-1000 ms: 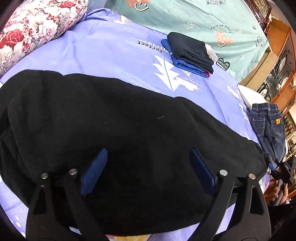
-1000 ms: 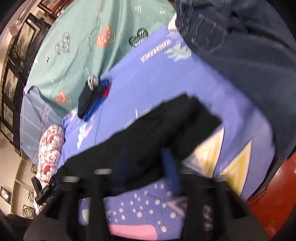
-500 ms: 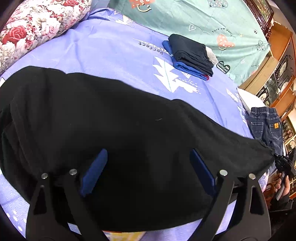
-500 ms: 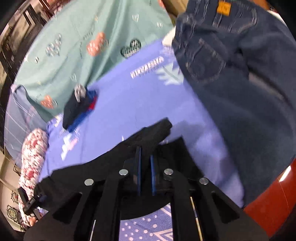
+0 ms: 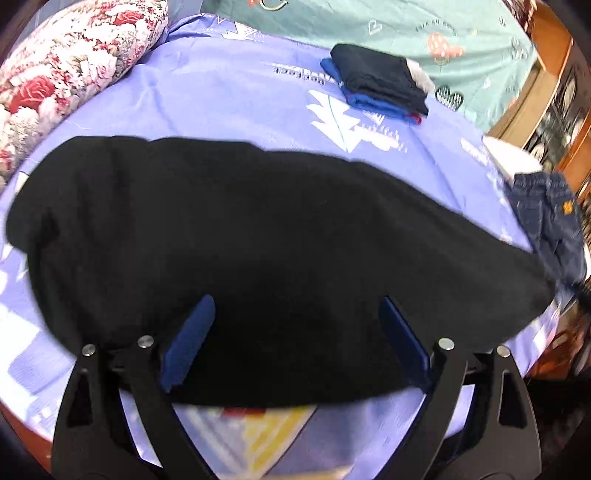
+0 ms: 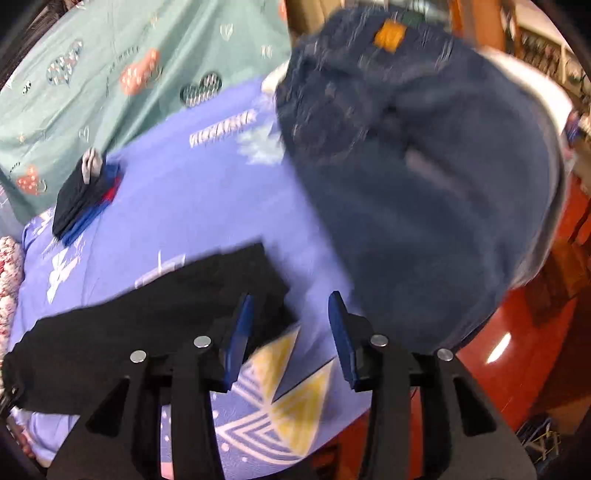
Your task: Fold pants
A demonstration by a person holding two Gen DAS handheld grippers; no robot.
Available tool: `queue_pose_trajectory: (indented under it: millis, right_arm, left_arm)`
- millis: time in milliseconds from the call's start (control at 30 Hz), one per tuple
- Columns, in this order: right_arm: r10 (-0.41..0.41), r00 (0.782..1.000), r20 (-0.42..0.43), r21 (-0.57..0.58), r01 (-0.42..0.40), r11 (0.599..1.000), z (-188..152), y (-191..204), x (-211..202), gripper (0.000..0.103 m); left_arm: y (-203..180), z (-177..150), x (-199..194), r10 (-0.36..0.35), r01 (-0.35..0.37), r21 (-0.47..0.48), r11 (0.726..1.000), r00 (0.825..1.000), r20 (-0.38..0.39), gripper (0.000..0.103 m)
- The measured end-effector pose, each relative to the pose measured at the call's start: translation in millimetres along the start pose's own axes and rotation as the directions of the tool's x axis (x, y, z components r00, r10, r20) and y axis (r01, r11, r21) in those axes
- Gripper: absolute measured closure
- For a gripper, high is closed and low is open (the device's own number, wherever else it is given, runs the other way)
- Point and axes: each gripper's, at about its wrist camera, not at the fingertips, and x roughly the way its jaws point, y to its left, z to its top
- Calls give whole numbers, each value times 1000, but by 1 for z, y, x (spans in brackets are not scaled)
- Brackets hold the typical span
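The black pants (image 5: 266,258) lie flat across the near part of the bed (image 5: 229,103), their near edge just short of the bed's near edge, their right end close to the bed's right side, where the jeans (image 6: 424,192) are heaped. Open lilac sheet stretches beyond the pants to a folded stack of dark and blue clothes (image 5: 380,88) at the far side; a floral pillow (image 5: 62,77) closes the far left corner, and a teal cover (image 5: 369,26) lies beyond the sheet.

The left gripper (image 5: 295,339) hangs over the pants with its jaws spread wide, pinching nothing. The right gripper (image 6: 291,332) is at the right end of the pants, its jaws parted with only patterned sheet between them; they have just been opening. Half a second ago they were pressed together on the corner of the black cloth, which now lies free to the left of the left pad. The right end of the pants lies flatter than it did a second ago.

The pants are matt, soft black fabric with a rounded outline; the jeans are dark denim with an orange patch; both right-view edges are blurred
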Motion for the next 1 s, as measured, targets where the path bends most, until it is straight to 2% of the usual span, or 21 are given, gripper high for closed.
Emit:
queue_pose_trajectory:
  millis: [33, 100, 167, 200, 233, 267, 300, 333, 367, 400, 433, 500, 533, 600, 667, 700, 733, 767, 800, 867, 1000]
  right_arm:
    - [38, 999, 17, -9, -38, 999, 3, 3, -5, 60]
    - [210, 977, 23, -49, -208, 977, 8, 24, -8, 58]
    - [264, 964, -17, -90, -264, 960, 7, 43, 4, 44]
    - [249, 966, -64, -109, -255, 961, 4, 53, 18, 42]
    - [191, 972, -136, -122, -208, 971, 0, 60, 37, 41]
    - [139, 955, -264, -113, -173, 978, -8, 65, 66, 40]
    - [133, 950, -284, -116, -172, 978, -11, 68, 74, 40]
    - [105, 959, -262, -158, -150, 976, -9, 77, 70, 39]
    - [114, 958, -262, -170, -162, 972, -6, 83, 66, 39]
    - [176, 953, -247, -167, -221, 961, 1, 93, 58, 39]
    - [267, 937, -226, -179, -309, 934, 10, 111, 46, 39]
    - [357, 904, -237, -231, -409, 883, 24, 152, 39, 34]
    - [418, 866, -275, -245, -484, 840, 30, 180, 41, 31]
    - [501, 789, -355, -241, -595, 767, 36, 228, 52, 30]
    - [564, 691, -452, -231, -701, 674, 35, 294, 73, 30]
    - [574, 652, -495, -228, -735, 638, 32, 324, 84, 30]
    - [576, 604, -551, -216, -770, 601, 27, 361, 102, 30]
    - [573, 576, -583, -203, -786, 584, 21, 382, 113, 30]
    - [567, 530, -631, -174, -809, 562, 13, 411, 131, 30]
    - [549, 467, -693, -122, -826, 550, 2, 454, 166, 30]
    - [493, 351, -796, -50, -849, 525, -15, 499, 204, 30]
  left_arm:
    - [0, -3, -2, 15, -15, 14, 1000, 1000, -9, 11]
    - [-1, -9, -4, 33, -32, 38, 999, 999, -25, 11]
    - [-1, -13, -6, 41, -40, 51, 998, 999, -20, 11]
    - [0, -14, -6, 44, -43, 53, 998, 999, -17, 11]
    - [0, -15, -7, 46, -45, 50, 998, 999, -15, 11]
    - [0, -14, -7, 50, -49, 47, 998, 999, -16, 11]
    - [-1, -13, -8, 54, -53, 47, 998, 998, -18, 11]
    - [-2, -12, -11, 58, -57, 46, 997, 998, -18, 11]
    - [-4, -9, -16, 54, -53, 51, 997, 998, -13, 11]
    - [-8, -5, -23, 33, -33, 64, 997, 999, 9, 11]
    - [-12, 1, -32, 27, -31, 86, 996, 999, 47, 11]
    - [-19, 11, -44, 49, -63, 120, 991, 992, 118, 7]
    - [-18, 16, -46, 63, -80, 121, 989, 988, 139, 3]
    - [-4, 27, -41, 98, -110, 72, 991, 983, 153, 3]
    - [17, 32, -25, 134, -135, 2, 991, 984, 116, 3]
    - [32, 32, -14, 159, -156, -44, 987, 984, 76, 3]
    - [49, 28, -3, 158, -155, -94, 983, 987, 31, 3]
    - [57, 24, 3, 138, -136, -122, 983, 990, 8, 3]
    - [60, 19, 2, 121, -118, -120, 986, 992, 25, 3]
    - [55, 15, 1, 142, -139, -80, 987, 990, 24, 3]
    - [58, 14, 1, 135, -133, -78, 988, 991, 21, 3]
